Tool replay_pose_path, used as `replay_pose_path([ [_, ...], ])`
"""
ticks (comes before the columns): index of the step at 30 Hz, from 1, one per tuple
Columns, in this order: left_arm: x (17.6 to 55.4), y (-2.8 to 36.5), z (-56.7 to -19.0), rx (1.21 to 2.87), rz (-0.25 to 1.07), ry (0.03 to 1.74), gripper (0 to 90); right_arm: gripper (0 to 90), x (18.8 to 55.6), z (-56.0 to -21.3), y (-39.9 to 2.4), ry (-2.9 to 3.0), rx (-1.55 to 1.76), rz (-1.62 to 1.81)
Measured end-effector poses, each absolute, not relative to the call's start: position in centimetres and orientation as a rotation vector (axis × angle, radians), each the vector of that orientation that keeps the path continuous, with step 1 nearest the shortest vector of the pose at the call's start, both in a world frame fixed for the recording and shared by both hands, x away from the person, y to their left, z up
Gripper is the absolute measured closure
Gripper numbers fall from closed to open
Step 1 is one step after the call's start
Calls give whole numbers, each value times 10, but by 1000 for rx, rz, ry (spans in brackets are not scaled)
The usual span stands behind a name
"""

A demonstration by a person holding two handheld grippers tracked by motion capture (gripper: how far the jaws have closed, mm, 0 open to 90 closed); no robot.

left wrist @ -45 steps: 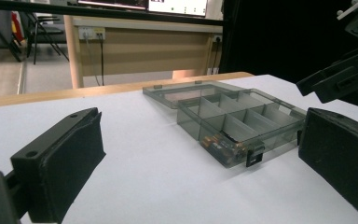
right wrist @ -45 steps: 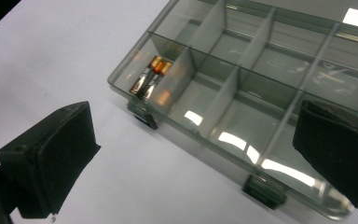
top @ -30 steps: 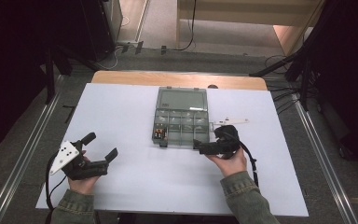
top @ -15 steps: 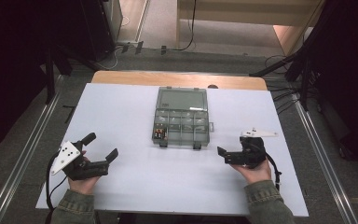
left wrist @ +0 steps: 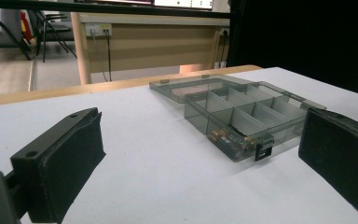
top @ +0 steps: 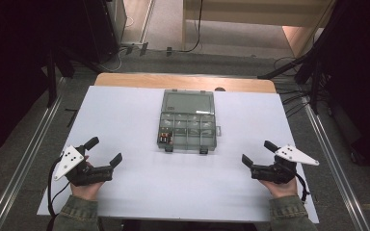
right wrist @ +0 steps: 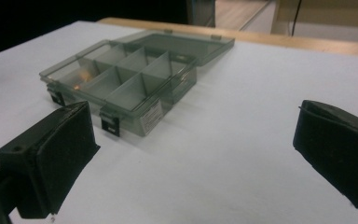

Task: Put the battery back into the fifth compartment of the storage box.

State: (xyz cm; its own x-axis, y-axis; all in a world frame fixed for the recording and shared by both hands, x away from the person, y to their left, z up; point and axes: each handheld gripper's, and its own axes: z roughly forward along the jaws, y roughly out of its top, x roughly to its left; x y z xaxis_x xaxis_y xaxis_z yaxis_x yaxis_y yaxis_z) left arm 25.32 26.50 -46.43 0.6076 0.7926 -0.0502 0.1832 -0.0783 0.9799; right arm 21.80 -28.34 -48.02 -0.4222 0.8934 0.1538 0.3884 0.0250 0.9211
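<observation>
Spanning wood table (top: 125,79): white sheet (top: 125,120), dark rm.

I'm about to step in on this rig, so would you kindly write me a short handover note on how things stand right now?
Left gripper: jaws open, holding nothing, resting low at the near left of the white table.
Right gripper: jaws open, holding nothing, at the near right, apart from the box.
Organizer box: mid-table, clear grey, its lid lying open flat on the far side. Small items sit in the near-left compartment; the other compartments look empty, though I cannot be sure.
Done: lid is open.
Left: judging by this, either fill or close the box; both grippers are free to approach it.
</observation>
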Motion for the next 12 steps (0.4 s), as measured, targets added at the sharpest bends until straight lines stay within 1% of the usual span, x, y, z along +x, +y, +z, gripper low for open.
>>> replay_pose_path([
  [12,253,265,-464,1603,627,841,0,0,194,-491,-307,1668,1256,1409],
])
